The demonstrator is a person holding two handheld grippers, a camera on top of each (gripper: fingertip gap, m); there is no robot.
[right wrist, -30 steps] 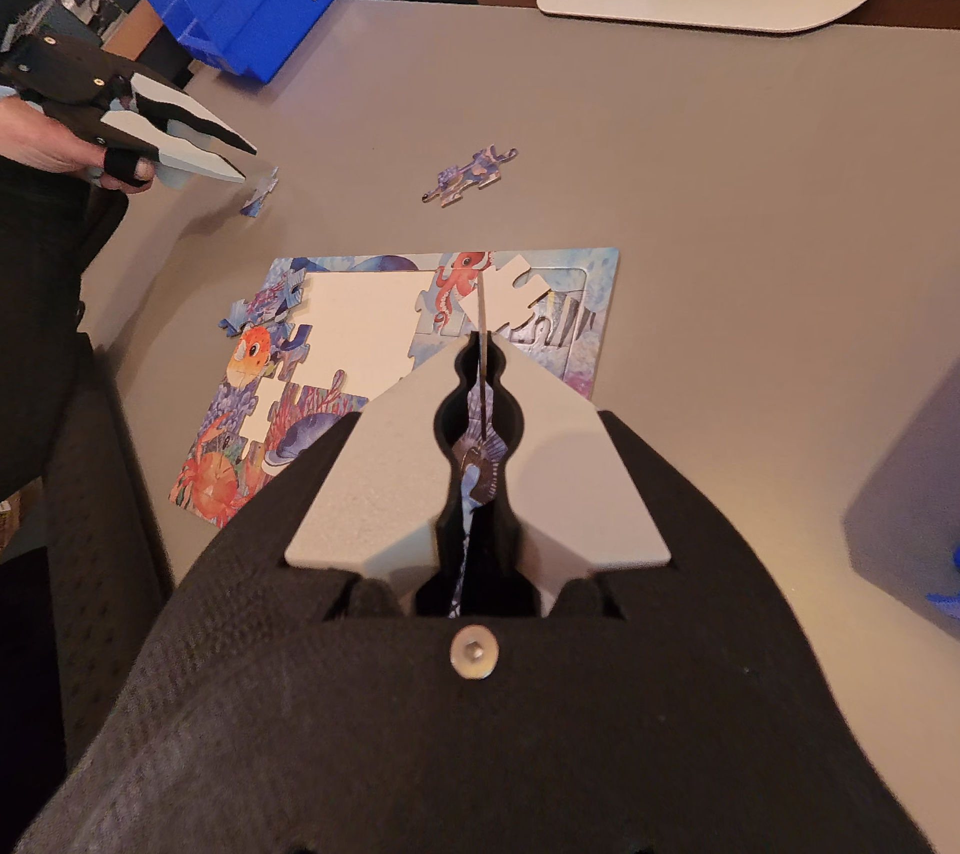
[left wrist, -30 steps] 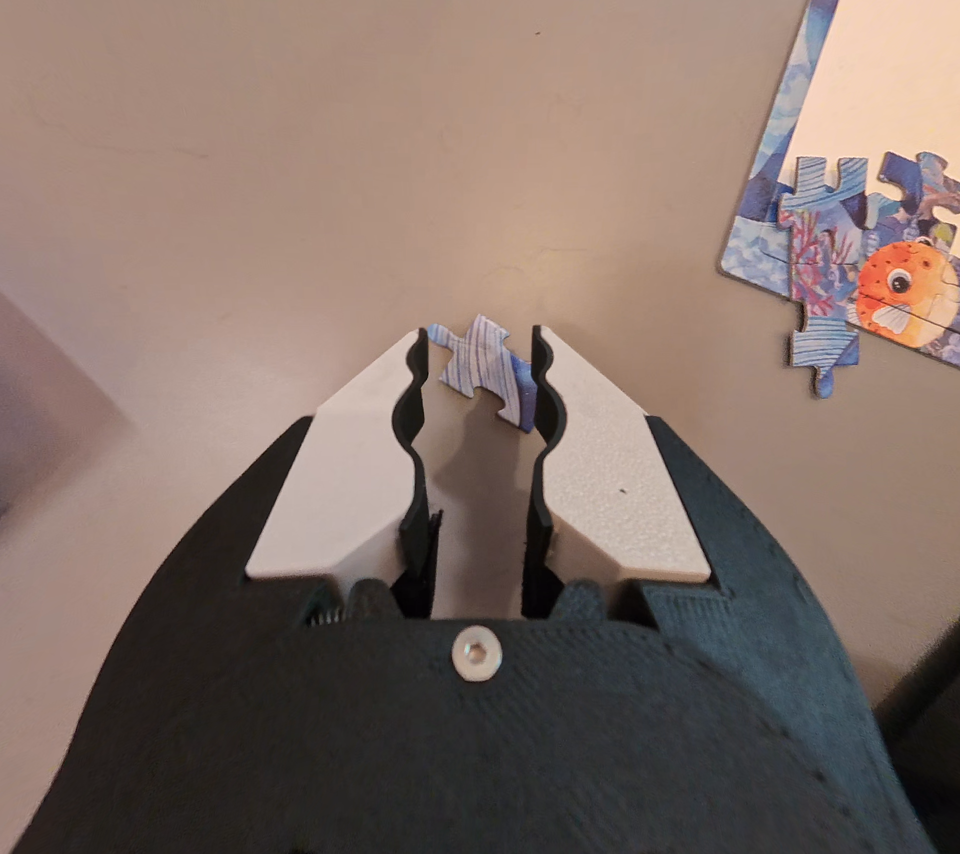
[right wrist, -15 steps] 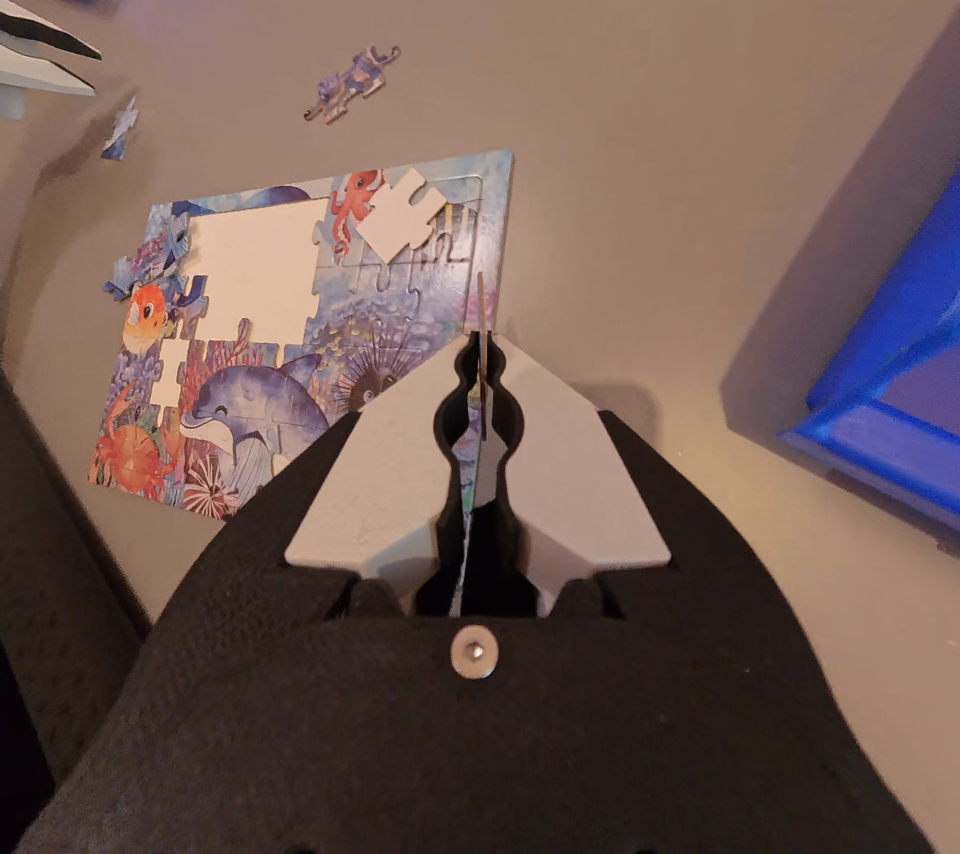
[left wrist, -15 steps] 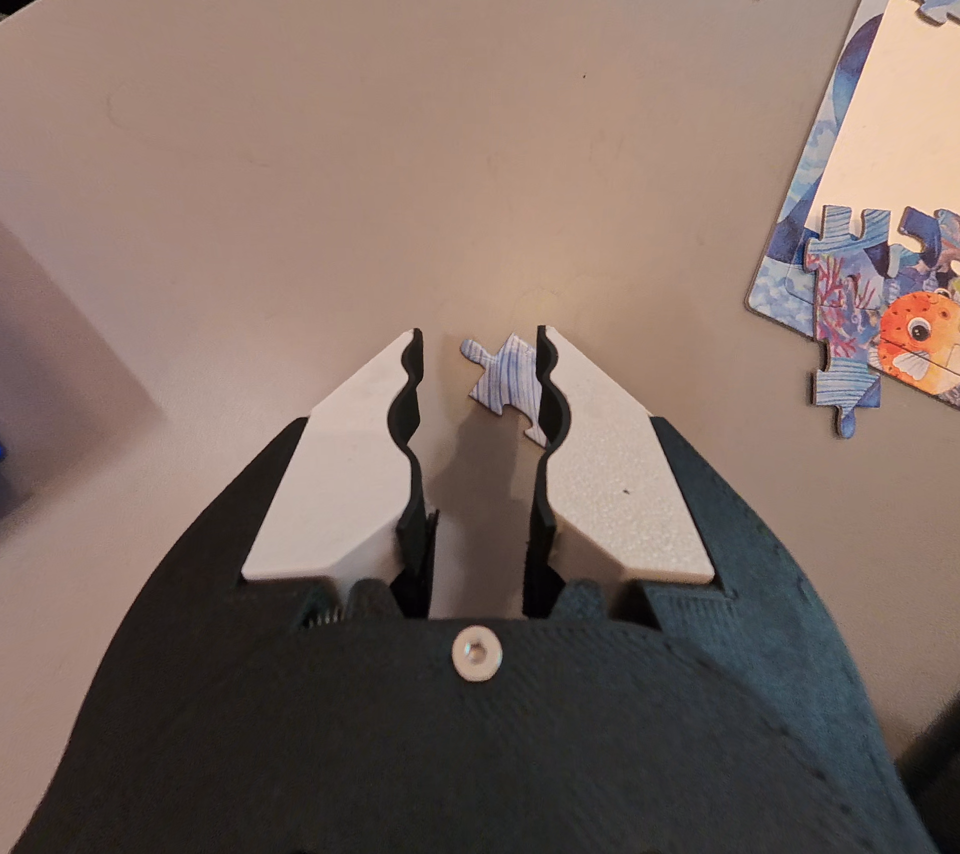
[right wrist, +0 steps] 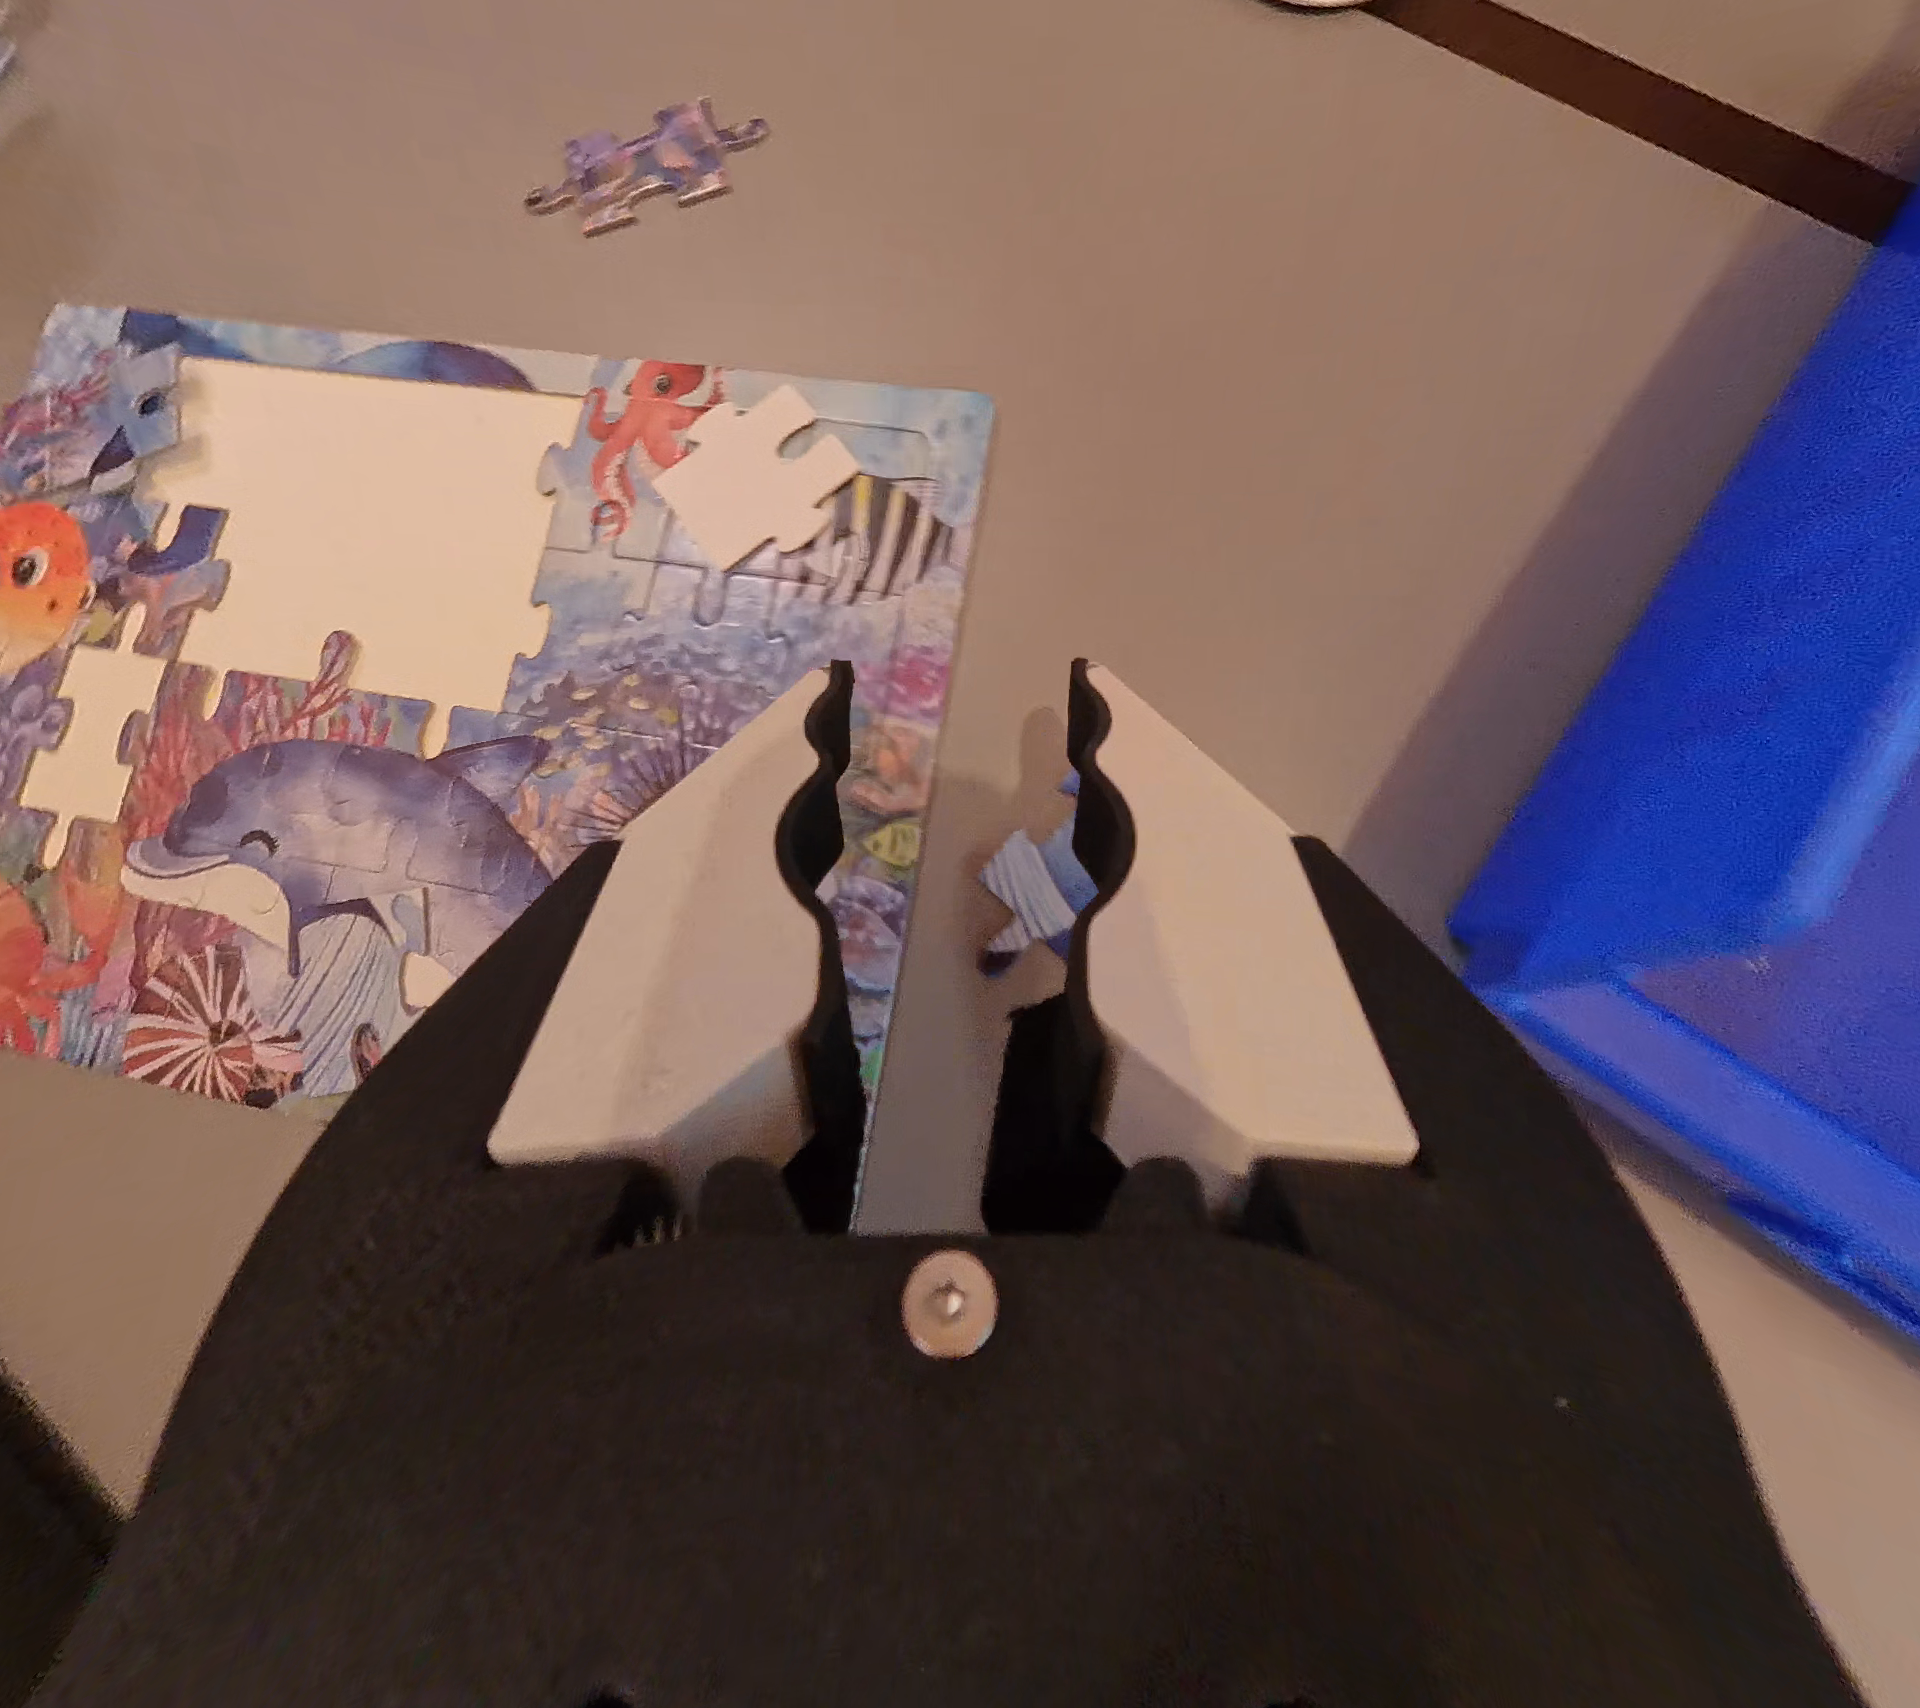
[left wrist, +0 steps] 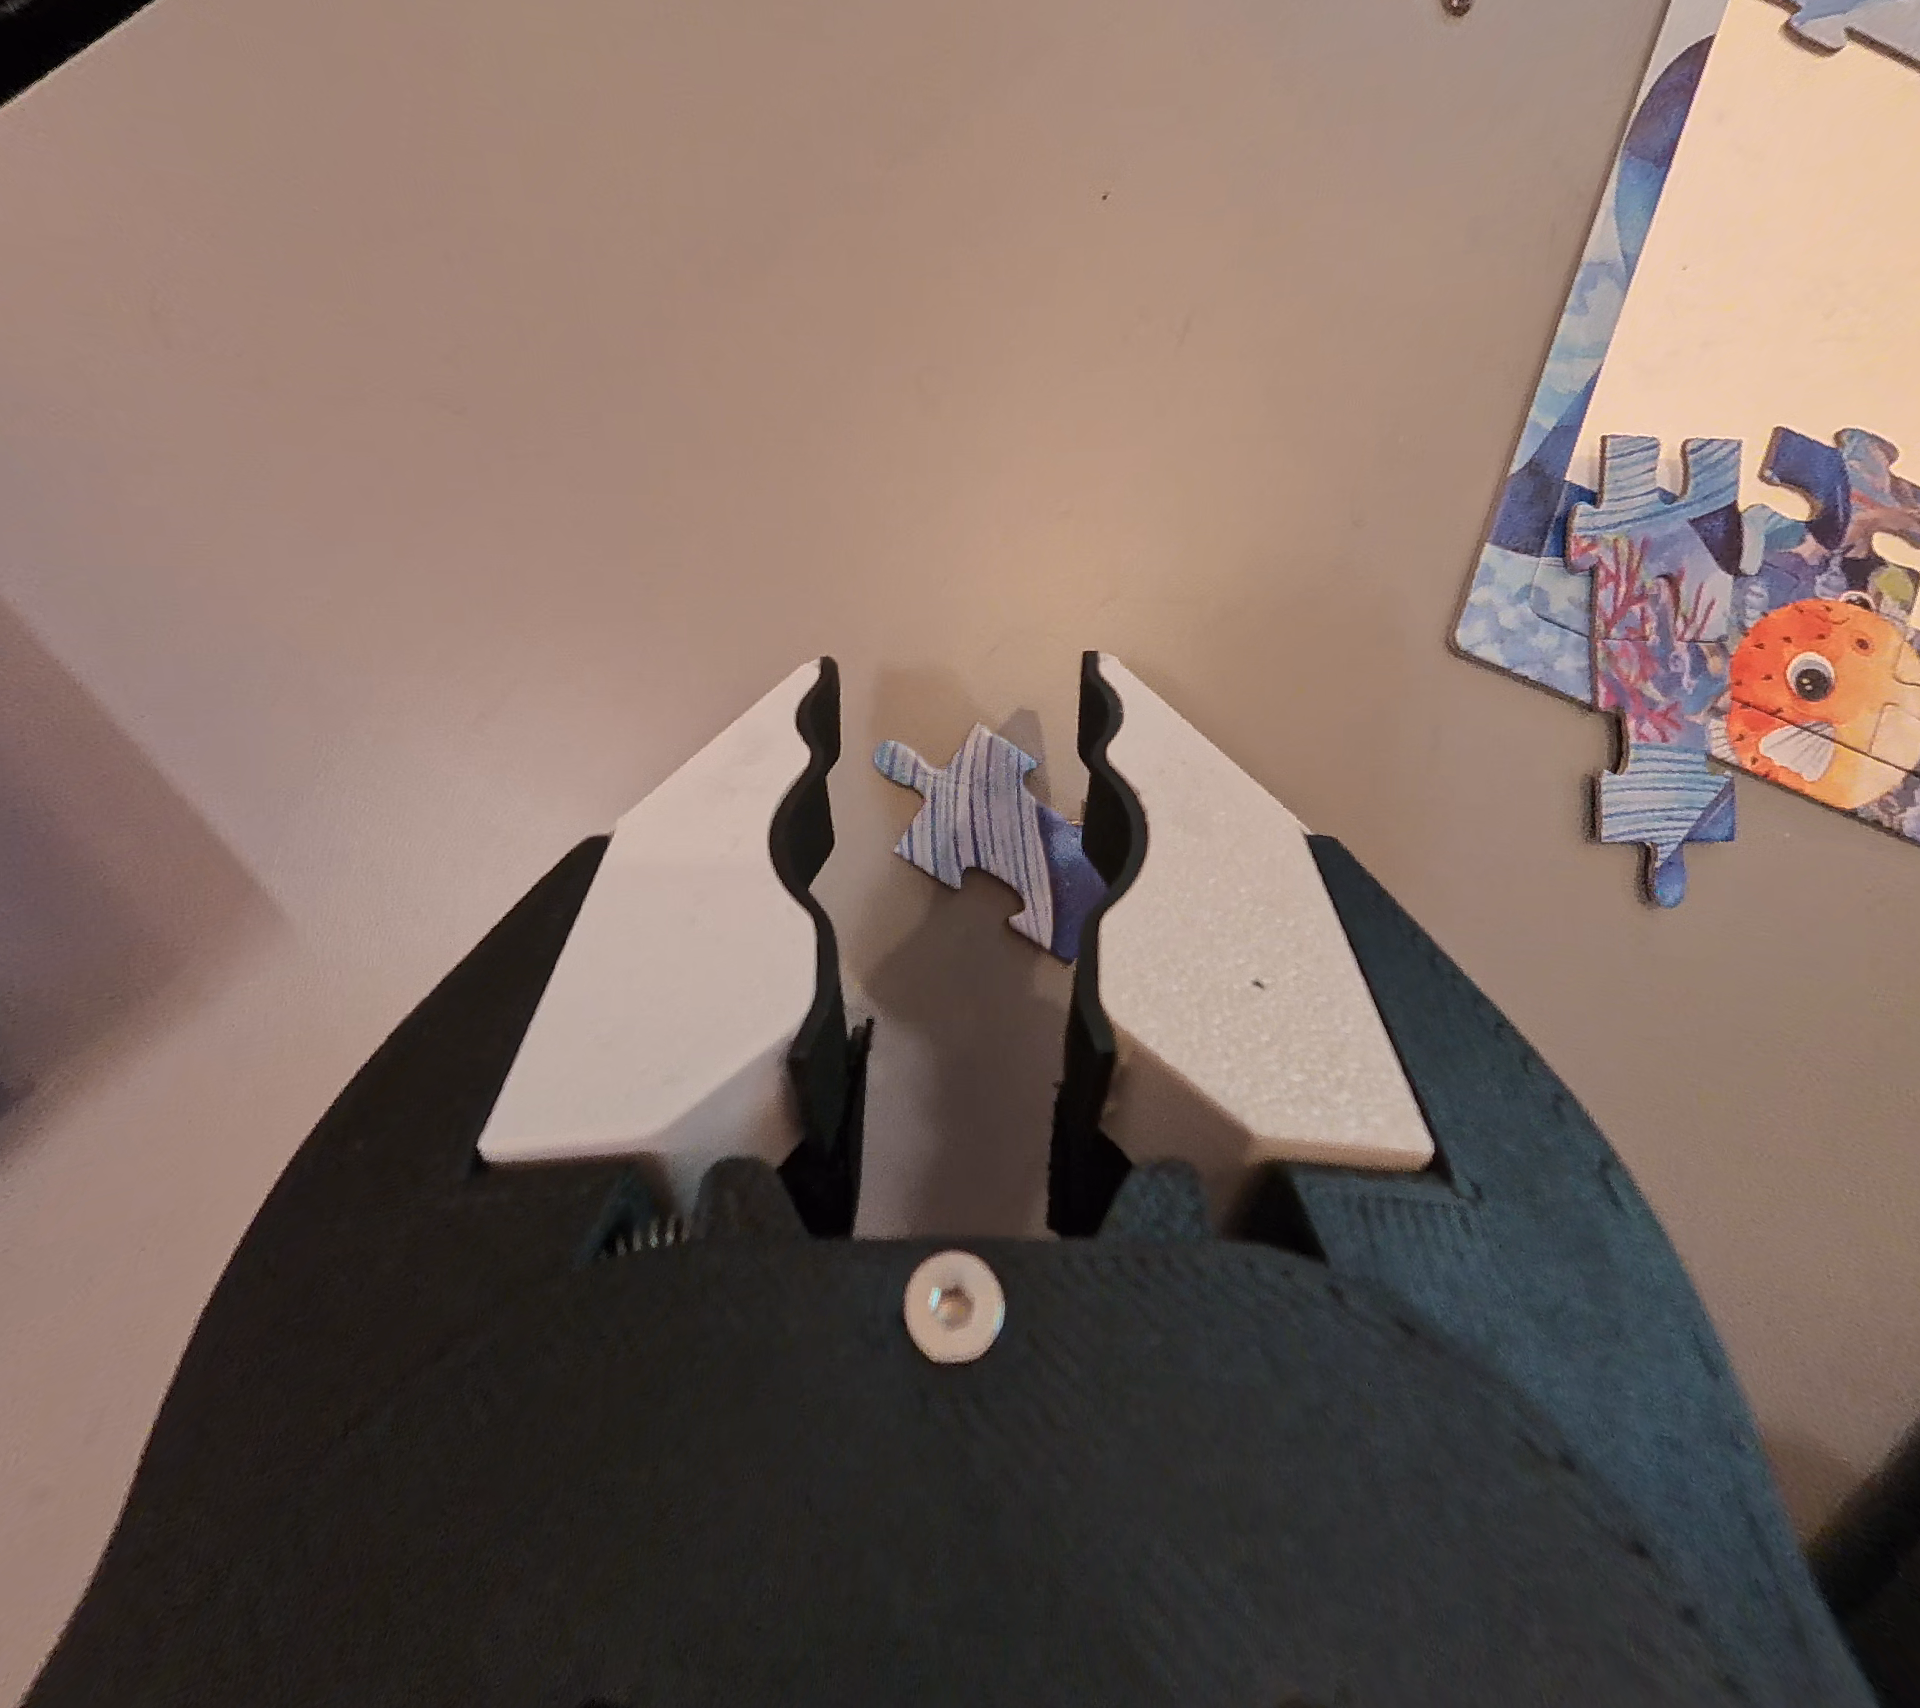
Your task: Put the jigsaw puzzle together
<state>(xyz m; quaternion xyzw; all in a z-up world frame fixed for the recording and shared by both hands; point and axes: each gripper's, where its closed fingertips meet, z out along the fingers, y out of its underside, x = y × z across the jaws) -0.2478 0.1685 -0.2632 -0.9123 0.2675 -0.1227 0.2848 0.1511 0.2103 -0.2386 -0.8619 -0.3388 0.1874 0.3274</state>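
Left tool [left wrist: 954, 713] astride striped piece [left wrist: 987, 827].

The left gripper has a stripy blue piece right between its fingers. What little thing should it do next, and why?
Probably ease down and close. The left gripper is open, and the stripy blue piece lies flat on the table between its fingers, close against the right-hand one, not yet held. The puzzle board off to the right has a big bare patch to fill, so picking this piece up looks like the sensible step.
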